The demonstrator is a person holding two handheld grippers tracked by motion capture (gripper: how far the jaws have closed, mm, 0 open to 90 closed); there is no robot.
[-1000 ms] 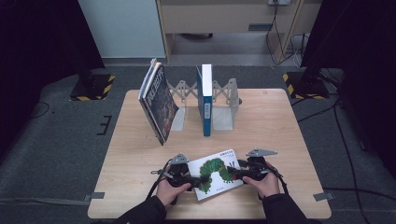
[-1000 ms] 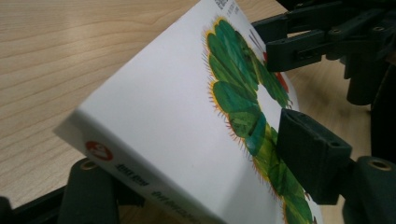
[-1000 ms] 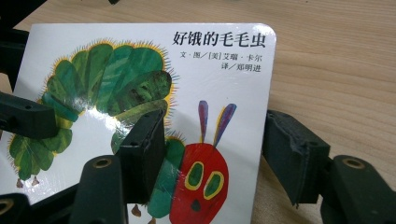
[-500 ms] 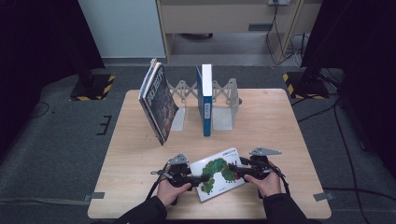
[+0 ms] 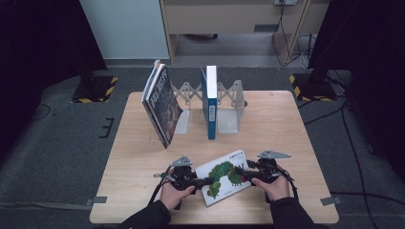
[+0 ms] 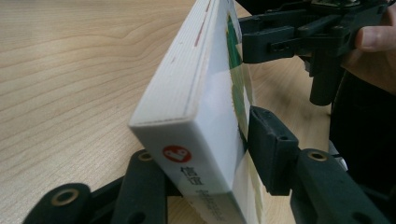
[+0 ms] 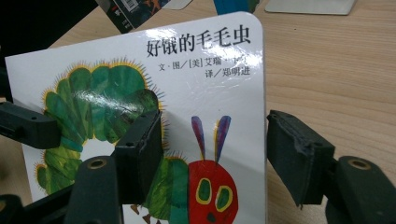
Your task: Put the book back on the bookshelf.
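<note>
Tabletop — both claws [image 5: 204, 182] [image 5: 242, 175] flank caterpillar book [image 5: 223, 176].

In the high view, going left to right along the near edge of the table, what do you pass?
left gripper → caterpillar picture book → right gripper

Both hands low and near, left claw [image 5: 208, 182] closing, right claw [image 5: 242, 175] partly open, facing inward.
</note>
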